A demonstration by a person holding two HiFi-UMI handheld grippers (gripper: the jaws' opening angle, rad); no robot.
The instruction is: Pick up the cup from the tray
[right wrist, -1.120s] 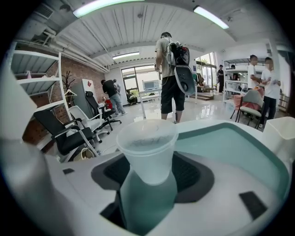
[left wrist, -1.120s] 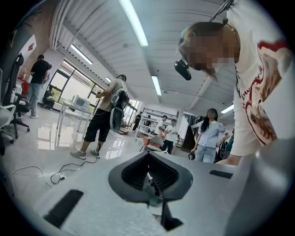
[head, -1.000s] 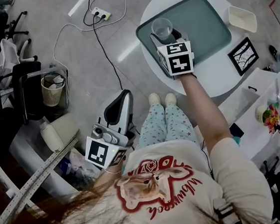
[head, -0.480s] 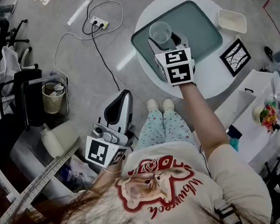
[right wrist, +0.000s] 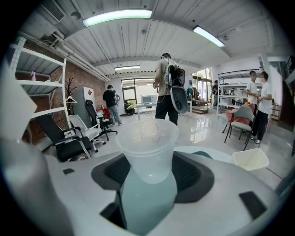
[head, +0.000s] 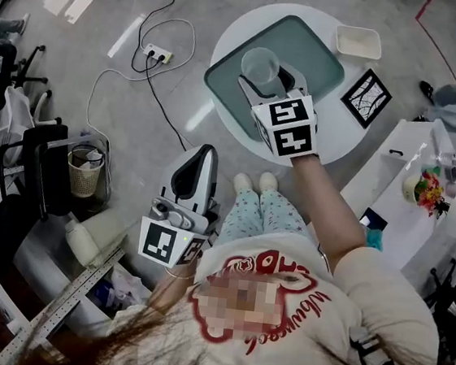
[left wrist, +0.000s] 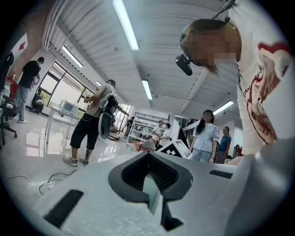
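A clear plastic cup (head: 261,67) hangs above the teal tray (head: 313,44) on the round white table (head: 227,47). My right gripper (head: 269,78) is shut on it, one jaw on each side of its lower wall. In the right gripper view the cup (right wrist: 147,150) stands upright between the jaws of the right gripper (right wrist: 148,184), and it looks empty. My left gripper (head: 197,162) is down by the person's left side, away from the table. In its own view the left gripper (left wrist: 154,184) points up into the room with its jaws together and nothing between them.
A shallow white container (head: 358,42) and a black framed picture (head: 365,97) lie on the table beside the tray. A power strip (head: 155,52) with cables is on the floor at left, near a wastebasket (head: 85,169). A side table holding flowers (head: 427,192) stands at right. Several people stand in the room.
My right gripper has risen with the cup, which now hangs higher over the tray and nearer the head camera. The left gripper has stayed where it was.
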